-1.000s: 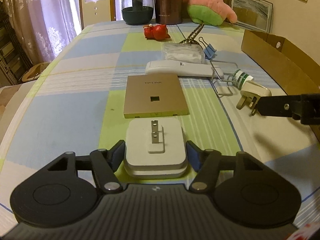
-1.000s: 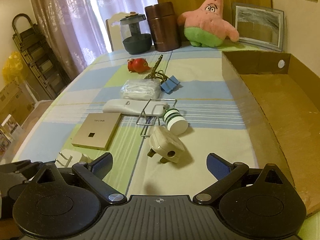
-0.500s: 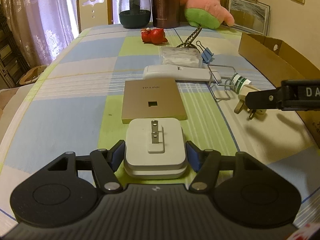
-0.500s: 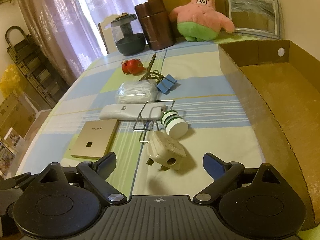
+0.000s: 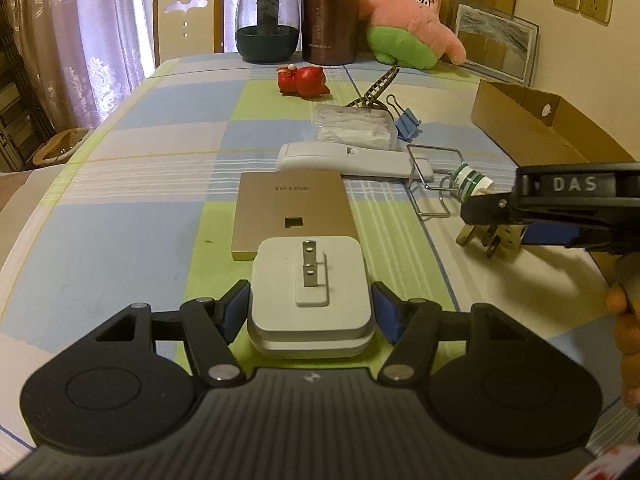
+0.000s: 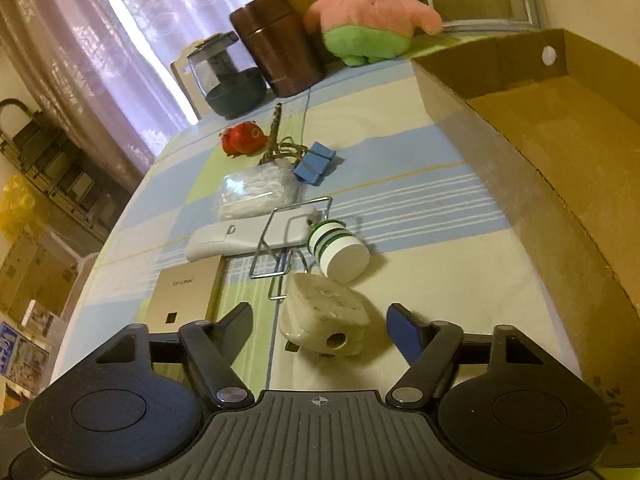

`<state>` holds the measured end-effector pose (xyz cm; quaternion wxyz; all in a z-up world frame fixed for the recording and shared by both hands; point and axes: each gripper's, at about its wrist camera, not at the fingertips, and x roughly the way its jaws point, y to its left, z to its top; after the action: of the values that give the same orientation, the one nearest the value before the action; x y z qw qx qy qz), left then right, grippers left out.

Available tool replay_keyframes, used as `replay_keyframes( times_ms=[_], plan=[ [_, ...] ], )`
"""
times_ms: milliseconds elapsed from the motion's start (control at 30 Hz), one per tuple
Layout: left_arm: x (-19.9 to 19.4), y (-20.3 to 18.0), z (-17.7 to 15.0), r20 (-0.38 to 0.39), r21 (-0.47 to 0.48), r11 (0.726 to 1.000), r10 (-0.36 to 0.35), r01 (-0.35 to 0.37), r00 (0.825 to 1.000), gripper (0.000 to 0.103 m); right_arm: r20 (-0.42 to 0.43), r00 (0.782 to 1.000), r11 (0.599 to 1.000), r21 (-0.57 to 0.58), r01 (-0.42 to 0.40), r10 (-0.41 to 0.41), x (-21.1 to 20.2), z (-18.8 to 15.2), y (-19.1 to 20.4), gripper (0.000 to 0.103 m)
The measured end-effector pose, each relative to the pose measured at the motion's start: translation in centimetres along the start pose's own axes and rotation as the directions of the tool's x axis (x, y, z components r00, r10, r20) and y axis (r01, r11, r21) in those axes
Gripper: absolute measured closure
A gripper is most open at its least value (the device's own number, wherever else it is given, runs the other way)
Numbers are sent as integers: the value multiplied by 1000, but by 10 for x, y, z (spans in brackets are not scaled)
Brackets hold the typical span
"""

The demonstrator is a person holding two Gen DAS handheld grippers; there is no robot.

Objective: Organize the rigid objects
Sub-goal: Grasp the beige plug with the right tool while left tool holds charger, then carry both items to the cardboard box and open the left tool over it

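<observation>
My left gripper (image 5: 310,310) is shut on a white square charger (image 5: 310,280) with folded prongs, its blue pads against both sides, low over the checked tablecloth. My right gripper (image 6: 320,324) is tilted and its jaws are closing around a cream three-pin plug (image 6: 324,316) that lies on the cloth. A small gap still shows on each side of the plug. In the left wrist view the right gripper (image 5: 560,208) reaches in from the right over the plug (image 5: 492,240). An open cardboard box (image 6: 560,160) stands on the right.
Beyond the plug lie a green-striped white bottle (image 6: 340,252), a wire stand (image 6: 288,240), a white remote-like device (image 6: 240,236), a gold TP-LINK panel (image 5: 292,212), a clear packet (image 5: 356,128), a blue binder clip (image 6: 314,164) and a red toy (image 5: 302,80). A plush star, flask and jar stand at the back.
The right gripper moved forward and down, rolled to one side, and its jaws narrowed around the cream plug. The left gripper kept still with the charger in it.
</observation>
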<state>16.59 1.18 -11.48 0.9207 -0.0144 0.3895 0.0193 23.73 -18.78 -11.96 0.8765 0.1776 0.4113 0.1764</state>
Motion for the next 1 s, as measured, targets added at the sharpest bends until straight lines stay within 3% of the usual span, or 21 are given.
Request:
replay_keyframes(
  times_ms=[233,700,1000],
  plan=[
    [-1,-1,0,2,-4,1000,-2,2,1000,43,2,1000,1000,22,1,-1,0,0,-4,59],
    [-14,-13,12,39,22,999,-35,34,999,43,99,993,988,-128,82,-69,-22,-3,16,59],
    [-36,-46,40,105,99,991,-98,88,990,43,212,972,975,-171,139,-101,-76,16,11,59]
  ],
)
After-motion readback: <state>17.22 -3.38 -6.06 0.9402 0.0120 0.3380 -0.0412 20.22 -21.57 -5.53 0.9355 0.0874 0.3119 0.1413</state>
